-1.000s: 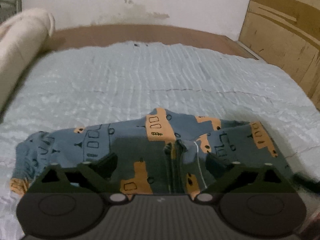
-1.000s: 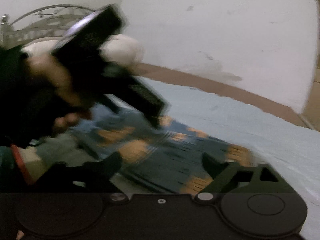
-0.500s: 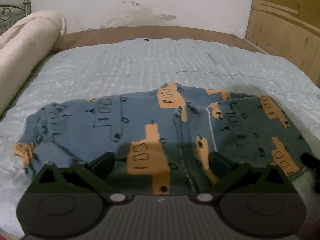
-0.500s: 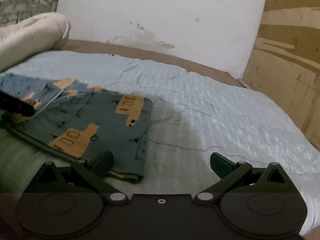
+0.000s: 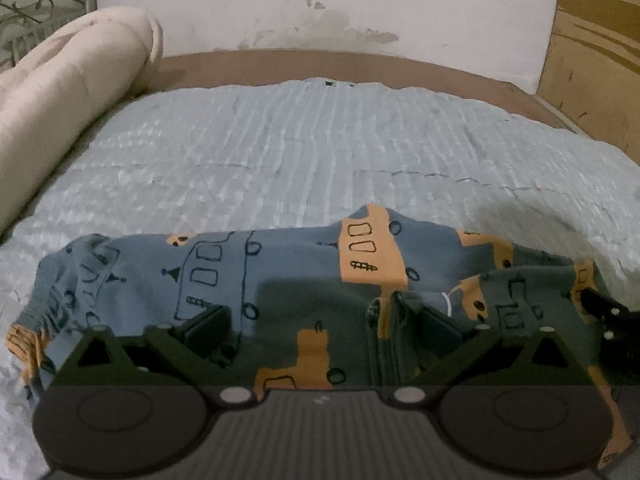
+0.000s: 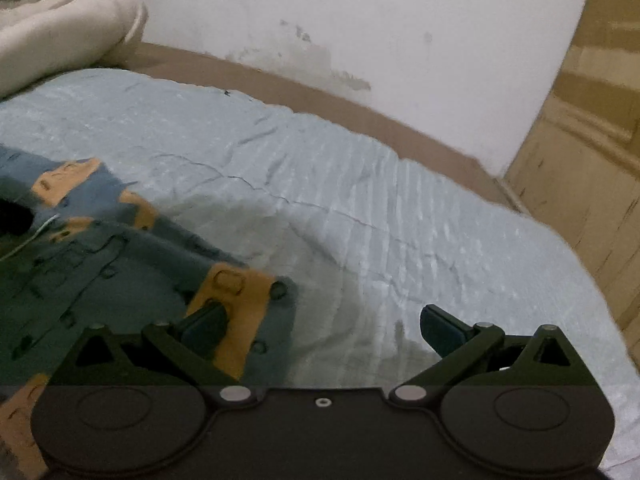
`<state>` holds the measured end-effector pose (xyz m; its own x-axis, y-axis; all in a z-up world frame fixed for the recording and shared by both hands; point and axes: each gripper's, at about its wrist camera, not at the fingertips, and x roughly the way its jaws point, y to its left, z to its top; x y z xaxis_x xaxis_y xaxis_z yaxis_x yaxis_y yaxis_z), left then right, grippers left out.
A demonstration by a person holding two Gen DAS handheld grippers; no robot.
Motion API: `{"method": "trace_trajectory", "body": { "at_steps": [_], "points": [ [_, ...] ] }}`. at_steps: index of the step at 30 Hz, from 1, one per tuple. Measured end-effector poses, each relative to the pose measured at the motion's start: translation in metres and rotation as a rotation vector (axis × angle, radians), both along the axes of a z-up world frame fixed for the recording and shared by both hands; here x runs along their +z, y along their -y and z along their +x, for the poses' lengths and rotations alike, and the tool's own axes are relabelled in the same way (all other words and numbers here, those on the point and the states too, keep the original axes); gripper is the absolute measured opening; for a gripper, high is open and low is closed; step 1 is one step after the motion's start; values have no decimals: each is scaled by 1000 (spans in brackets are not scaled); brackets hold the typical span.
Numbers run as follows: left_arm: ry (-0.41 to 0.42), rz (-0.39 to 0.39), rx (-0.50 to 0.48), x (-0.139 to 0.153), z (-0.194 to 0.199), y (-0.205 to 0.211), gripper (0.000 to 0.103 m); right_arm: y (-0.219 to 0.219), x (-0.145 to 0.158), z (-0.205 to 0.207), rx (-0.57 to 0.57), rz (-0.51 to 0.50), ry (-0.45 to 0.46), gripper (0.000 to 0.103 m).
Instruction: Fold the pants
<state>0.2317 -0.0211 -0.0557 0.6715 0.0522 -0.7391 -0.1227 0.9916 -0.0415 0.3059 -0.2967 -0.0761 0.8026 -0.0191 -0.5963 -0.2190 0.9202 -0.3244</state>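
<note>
From my seat, the pants [image 5: 288, 280] lie lengthwise left to right on the bed [image 5: 320, 152], directly under my spread, empty left gripper [image 5: 320, 326], while my right gripper [image 6: 320, 330], also spread and empty, straddles their right end.

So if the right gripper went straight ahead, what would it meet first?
Probably the light blue quilted bedspread; the right gripper is open, with the blue-and-orange patterned pants' edge under its left finger.
</note>
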Motion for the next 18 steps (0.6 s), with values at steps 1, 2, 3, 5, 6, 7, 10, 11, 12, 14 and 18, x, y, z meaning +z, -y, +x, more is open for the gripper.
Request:
{"method": "trace_trajectory", "body": {
  "at_steps": [1, 2, 3, 5, 6, 7, 10, 11, 12, 14, 18],
  "points": [
    [-1, -1, -1, 0, 0, 0, 103, 3, 1, 3, -10, 11, -7, 102],
    [-3, -2, -3, 1, -1, -1, 103, 6, 3, 2, -17, 20, 0, 102],
    [-4, -7, 0, 3, -2, -2, 103, 7, 5, -2, -28, 21, 19, 102],
    [-10, -15, 5, 4, -3, -2, 103, 10, 9, -12, -40, 20, 51, 102],
    [-15, -14, 6, 5, -4, -2, 103, 10, 9, -17, -40, 20, 48, 102],
    [-19, -10, 5, 5, -6, -1, 103, 11, 8, -22, -35, 16, 32, 102],
    [-21, -10, -8, 6, -16, -1, 103, 13, 10, -50, -39, 14, 39, 102],
    [-20, -11, -15, 6, -20, -2, 103, 14, 12, -60, -41, 26, 47, 102],
    [-19, -11, -22, 6, -24, -4, 103, 15, 13, -71, -43, 42, 50, 102],
    [-22, -16, -22, 5, -30, -7, 103, 17, 7, -87, -45, 42, 25, 102],
    [-26, -25, -18, 11, -40, -9, 103, 21, 6, -103, -87, 74, 26, 102]
  ]
}}
